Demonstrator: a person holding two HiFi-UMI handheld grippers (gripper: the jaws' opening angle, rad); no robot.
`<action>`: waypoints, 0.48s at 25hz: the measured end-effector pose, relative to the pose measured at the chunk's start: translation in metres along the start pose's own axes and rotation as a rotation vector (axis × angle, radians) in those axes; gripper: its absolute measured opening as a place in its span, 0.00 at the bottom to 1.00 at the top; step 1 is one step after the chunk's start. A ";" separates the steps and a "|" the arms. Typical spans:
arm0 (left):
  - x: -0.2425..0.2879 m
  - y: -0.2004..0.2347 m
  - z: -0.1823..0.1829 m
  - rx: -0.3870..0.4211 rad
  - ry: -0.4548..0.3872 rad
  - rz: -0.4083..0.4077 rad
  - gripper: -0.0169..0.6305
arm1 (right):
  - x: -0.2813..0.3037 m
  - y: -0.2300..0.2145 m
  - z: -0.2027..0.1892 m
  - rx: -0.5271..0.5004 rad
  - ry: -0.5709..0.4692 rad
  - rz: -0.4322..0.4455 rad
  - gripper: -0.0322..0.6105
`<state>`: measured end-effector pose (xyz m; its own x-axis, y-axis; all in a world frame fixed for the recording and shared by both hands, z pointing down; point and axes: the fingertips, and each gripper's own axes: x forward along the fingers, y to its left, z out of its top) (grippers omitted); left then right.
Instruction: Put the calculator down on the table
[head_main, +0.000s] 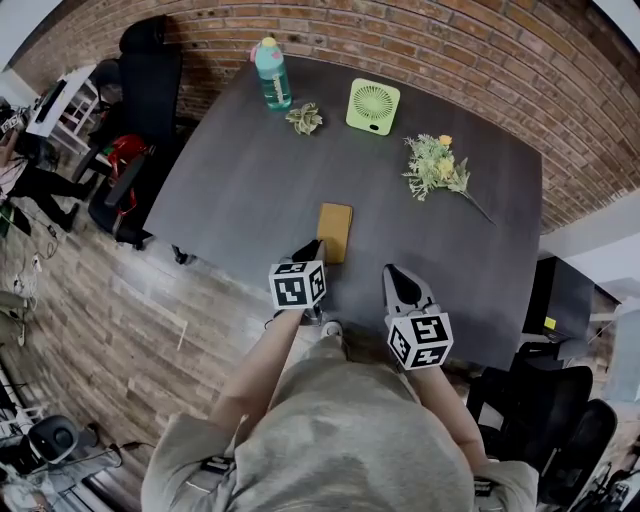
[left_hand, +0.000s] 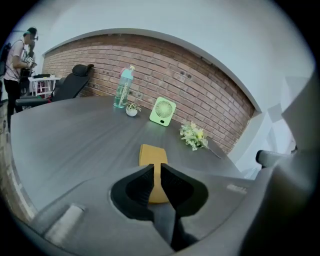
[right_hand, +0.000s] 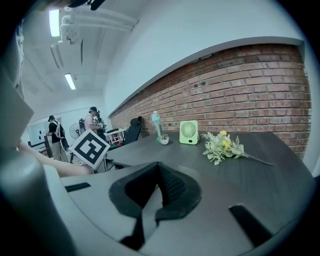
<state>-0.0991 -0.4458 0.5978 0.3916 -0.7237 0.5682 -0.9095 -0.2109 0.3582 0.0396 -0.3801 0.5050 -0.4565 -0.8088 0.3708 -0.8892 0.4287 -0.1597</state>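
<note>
**Left hand-held gripper (left_hand: 156, 166) sat over the calculator (head_main: 334, 231) on the desk (head_main: 230, 190)**

Its two jaws were close together, with only a thin slit between them, and they pinched nothing. The yellow calculator lay flat on the dark desk. It was near the edge closest to the person, about in the middle of that edge. The tips of the left hand-held gripper were by the calculator's near end, and it could not be told if they touched it.

Lots of bare desk was open to the left of the calculator and beyond it. On the far side, close to the brick wall (head_main: 430, 40), stood a blue-green bottle (head_main: 272, 75), a tiny plant (head_main: 304, 118) and a green fan (head_main: 373, 106). A bunch of flowers (head_main: 437, 165) lay further right. All of these were well apart from the calculator. Black chairs (head_main: 150, 75) stood past the side edges of the desk, on a wood floor (head_main: 120, 320).

The left hand-held gripper pointed forward and down, and a bare forearm (head_main: 265, 360) reached out to it from the person's body. The right hand-held gripper (right_hand: 159, 166) was to the right of the calculator and apart from it, over the desk near its close edge. It pointed forward and a little down. Its jaws were closed together and held nothing.
</note>
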 end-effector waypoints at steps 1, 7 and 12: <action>-0.007 -0.004 0.000 -0.005 -0.014 -0.007 0.10 | -0.004 0.002 -0.001 -0.002 -0.002 0.004 0.05; -0.055 -0.028 -0.004 -0.020 -0.094 -0.021 0.07 | -0.034 0.016 -0.007 -0.010 -0.020 0.035 0.05; -0.091 -0.045 -0.015 -0.035 -0.130 -0.029 0.07 | -0.062 0.028 -0.015 -0.016 -0.032 0.056 0.05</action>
<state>-0.0917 -0.3600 0.5410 0.3940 -0.7970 0.4578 -0.8920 -0.2113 0.3997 0.0433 -0.3125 0.4911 -0.5061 -0.7960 0.3320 -0.8620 0.4794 -0.1647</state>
